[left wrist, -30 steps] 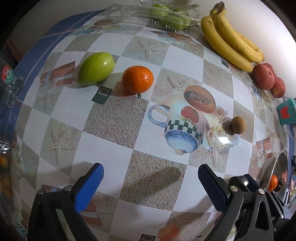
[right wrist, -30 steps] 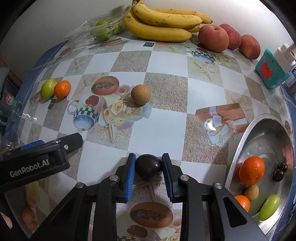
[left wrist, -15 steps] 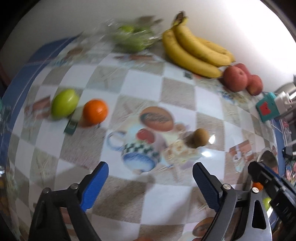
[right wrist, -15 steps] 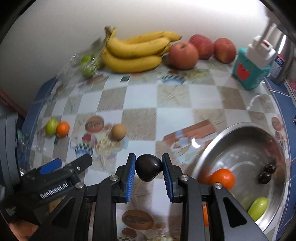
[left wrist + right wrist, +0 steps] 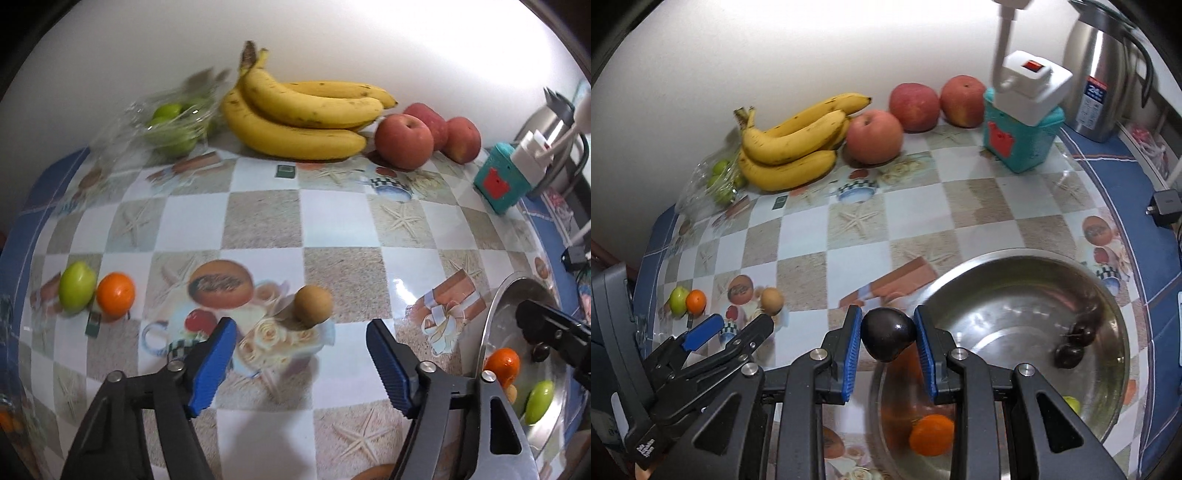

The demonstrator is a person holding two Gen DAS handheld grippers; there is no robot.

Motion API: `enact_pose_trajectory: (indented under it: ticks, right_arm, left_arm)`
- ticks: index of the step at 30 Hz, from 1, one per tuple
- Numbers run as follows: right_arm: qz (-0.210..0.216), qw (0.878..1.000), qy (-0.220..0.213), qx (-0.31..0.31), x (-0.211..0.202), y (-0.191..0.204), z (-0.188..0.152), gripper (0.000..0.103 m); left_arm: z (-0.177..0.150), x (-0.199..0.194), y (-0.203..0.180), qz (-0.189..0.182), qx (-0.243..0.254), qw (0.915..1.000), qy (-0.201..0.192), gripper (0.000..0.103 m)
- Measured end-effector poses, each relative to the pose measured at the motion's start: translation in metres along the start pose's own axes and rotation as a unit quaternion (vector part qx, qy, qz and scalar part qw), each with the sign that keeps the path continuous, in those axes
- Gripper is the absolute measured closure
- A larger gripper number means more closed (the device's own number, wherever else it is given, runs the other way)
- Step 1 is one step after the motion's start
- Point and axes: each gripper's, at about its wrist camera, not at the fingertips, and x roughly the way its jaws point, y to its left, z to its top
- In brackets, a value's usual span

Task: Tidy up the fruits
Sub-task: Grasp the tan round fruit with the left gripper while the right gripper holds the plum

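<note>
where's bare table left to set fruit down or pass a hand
The middle of the tablecloth is bare, between the bananas and apples at the wall and the steel bowl in front. Crowded: the back wall row, and the left edge by the green fruit and orange.

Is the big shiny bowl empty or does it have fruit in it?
Not empty. The metal bowl holds an orange, a green fruit and two small dark fruits.

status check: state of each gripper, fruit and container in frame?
right gripper: shut on dark fruit, at the bowl's rim
left gripper: open, jaws just been closing, nothing between them
steel bowl: upright, holds several fruits
brown fruit: loose on table
green fruit and orange: on table, side by side
</note>
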Motion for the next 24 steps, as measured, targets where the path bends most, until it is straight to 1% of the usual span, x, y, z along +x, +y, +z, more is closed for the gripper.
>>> enact_pose_trajectory:
  ticks: [5,10,14,16,21,23,24]
  right_arm:
    - [-0.006,1.000,-0.001,0.013,-0.003,-0.013,0.003,0.073]
    - [-0.009,1.000,0.006,0.025,-0.001,-0.023,0.005,0.073]
    - [-0.010,1.000,0.012,0.024,0.003,-0.023,0.004,0.073]
    - [-0.011,1.000,0.013,0.023,0.004,-0.022,0.003,0.073]
    - [-0.013,0.999,0.016,0.027,0.007,-0.025,0.002,0.073]
    - [-0.014,0.999,0.018,0.028,0.009,-0.026,0.001,0.073]
    - [-0.014,0.999,0.019,0.029,0.010,-0.026,0.001,0.073]
  left_arm:
    - [0.001,0.009,-0.009,0.006,0.018,0.9998,0.003,0.034]
    - [0.005,0.016,-0.021,0.039,0.040,0.9985,-0.003,0.034]
    - [0.004,0.024,-0.026,0.034,0.046,0.9983,0.004,0.036]
    - [0.004,0.029,-0.028,0.042,0.049,0.9979,0.009,0.036]
    - [0.007,0.030,-0.025,0.042,0.044,0.9982,0.006,0.037]
    - [0.007,0.033,-0.023,0.042,0.042,0.9982,0.008,0.043]
    - [0.007,0.034,-0.023,0.041,0.041,0.9983,0.009,0.044]
